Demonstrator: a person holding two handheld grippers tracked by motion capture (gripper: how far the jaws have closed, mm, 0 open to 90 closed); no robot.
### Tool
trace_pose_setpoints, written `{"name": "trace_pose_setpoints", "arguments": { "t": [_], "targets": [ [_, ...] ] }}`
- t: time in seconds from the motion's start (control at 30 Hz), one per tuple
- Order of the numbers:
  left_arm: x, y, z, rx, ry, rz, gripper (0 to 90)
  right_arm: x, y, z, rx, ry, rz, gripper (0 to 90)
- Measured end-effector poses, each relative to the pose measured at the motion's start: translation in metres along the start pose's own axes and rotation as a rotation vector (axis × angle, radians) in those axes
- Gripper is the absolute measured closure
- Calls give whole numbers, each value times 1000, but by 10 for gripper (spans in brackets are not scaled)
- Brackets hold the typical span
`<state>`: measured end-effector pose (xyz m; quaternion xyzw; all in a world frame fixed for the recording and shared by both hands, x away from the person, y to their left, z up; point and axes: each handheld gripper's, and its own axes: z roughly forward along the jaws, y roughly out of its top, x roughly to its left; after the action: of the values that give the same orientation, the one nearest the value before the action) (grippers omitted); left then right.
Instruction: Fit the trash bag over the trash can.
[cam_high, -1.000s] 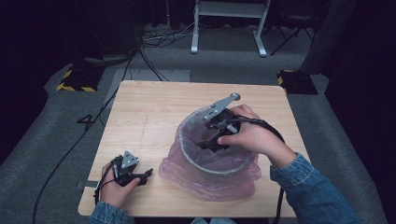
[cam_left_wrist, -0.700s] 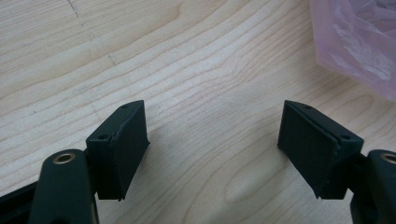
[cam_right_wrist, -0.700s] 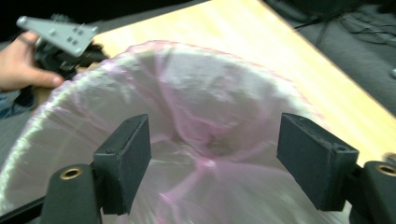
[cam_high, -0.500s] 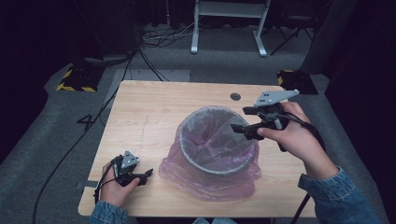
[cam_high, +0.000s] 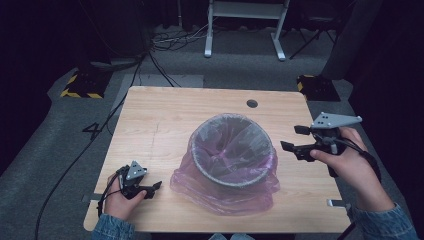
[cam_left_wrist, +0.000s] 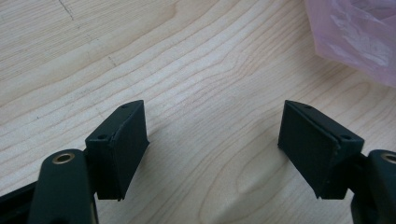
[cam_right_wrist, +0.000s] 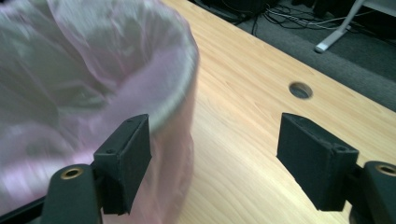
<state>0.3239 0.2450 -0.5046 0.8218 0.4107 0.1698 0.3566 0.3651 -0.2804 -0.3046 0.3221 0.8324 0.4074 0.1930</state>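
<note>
Bin (cam_high: 231, 150): a round grey wastebasket lined with a translucent pink plastic bag (cam_high: 220, 192), standing upright near the middle of the pale wooden table (cam_high: 165, 125). We note the bag folded over the rim, its loose skirt pooling on the table around the base. Right claw (cam_high: 295, 139) is held above the table's right edge, beside the bin and clear of it; in the right gripper view its jaws stand wide apart with nothing between them, the lined rim (cam_right_wrist: 177, 84) just beyond the left jaw. Left claw (cam_high: 152, 187) sits low at the table's near left corner, jaws likewise apart and empty over bare wood, a corner of pink bag (cam_left_wrist: 355, 37) ahead of them. We see a round cable hole (cam_high: 252, 103) near the table's far edge.
</note>
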Motion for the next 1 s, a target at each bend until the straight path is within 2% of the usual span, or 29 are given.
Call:
{"name": "trace_pose_setpoints", "arguments": {
  "t": [0.2, 0.4, 0.6, 0.77, 0.83, 1.0],
  "targets": [
    [0, 0, 0, -1, 1, 2, 239, -13, -37, -8, 11, -33, 41, 266],
    [0, 0, 0, 1, -2, 0, 238, -22, -73, -11, 50, -56, 71, 272],
    [0, 0, 0, 1, -7, 2, 232, -28, -106, -8, 73, -84, 118, 271],
    [1, 1, 1, 11, -13, 20, 198, -29, -129, -6, 70, -81, 157, 270],
    [1, 1, 1, 11, -14, 19, 195, -30, -137, -7, 72, -85, 167, 269],
    [1, 1, 1, 10, -14, 20, 195, -31, -159, -5, 104, -97, 156, 263]
  ]
}}
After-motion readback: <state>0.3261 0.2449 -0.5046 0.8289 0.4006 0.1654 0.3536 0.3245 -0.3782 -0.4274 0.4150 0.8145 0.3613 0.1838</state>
